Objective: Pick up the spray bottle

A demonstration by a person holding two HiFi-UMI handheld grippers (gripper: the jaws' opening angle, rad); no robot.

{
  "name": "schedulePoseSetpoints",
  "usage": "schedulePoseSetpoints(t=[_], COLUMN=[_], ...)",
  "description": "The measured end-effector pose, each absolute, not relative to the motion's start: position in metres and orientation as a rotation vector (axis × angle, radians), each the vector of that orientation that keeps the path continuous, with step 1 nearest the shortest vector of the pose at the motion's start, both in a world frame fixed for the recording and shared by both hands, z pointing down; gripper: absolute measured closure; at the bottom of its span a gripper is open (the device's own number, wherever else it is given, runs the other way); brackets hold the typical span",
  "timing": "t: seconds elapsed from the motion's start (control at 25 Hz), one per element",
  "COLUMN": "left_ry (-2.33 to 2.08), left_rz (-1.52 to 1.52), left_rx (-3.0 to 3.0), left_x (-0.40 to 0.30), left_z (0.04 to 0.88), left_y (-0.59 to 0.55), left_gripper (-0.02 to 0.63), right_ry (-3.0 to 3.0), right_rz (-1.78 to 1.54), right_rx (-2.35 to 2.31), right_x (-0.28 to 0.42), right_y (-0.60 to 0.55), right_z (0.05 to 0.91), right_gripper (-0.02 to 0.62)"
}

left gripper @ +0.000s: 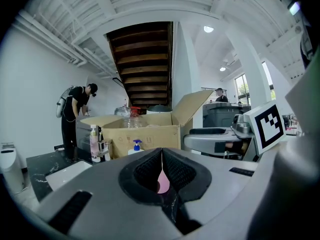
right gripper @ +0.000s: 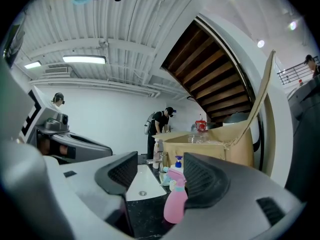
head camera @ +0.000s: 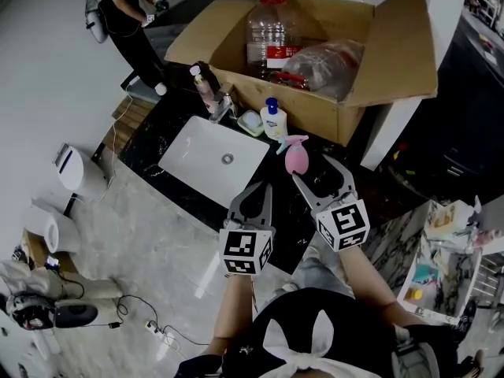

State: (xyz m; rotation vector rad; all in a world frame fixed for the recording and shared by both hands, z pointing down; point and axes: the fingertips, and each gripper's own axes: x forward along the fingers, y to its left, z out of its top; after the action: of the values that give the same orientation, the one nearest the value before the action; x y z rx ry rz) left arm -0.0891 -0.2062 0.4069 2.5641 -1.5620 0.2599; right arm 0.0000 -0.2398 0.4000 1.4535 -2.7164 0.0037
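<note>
Pink spray bottle (head camera: 296, 156) not yet gripped; the approach is in hand.
It stands upright on the dark table (head camera: 150, 154), just ahead of the right gripper (head camera: 315, 170), whose fingers gape wide; the left gripper (head camera: 260, 191) has its fingers pressed together, empty. Next, I judge: straddle the bottle, then close.

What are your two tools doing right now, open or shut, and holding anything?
Left tool: shut, holding nothing.
Right tool: open and empty; the pink spray bottle stands by its open jaws, not gripped.
</note>
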Motion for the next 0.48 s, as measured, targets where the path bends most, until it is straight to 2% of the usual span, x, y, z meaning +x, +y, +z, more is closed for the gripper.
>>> schedulePoseSetpoints(t=[0.48], left_ry=[-1.569], left_rz=[0.284], left_rx=[2.539], left_x=[-0.090], left_z=[0.415], left_y=[-0.230], left_gripper=[0.580], right_ry=[-2.674], right_rz=[0.081], right_rx=[1.419], right_x=[-0.001], right_y=[-0.275], right_z=[0.428], right_gripper=[0.325])
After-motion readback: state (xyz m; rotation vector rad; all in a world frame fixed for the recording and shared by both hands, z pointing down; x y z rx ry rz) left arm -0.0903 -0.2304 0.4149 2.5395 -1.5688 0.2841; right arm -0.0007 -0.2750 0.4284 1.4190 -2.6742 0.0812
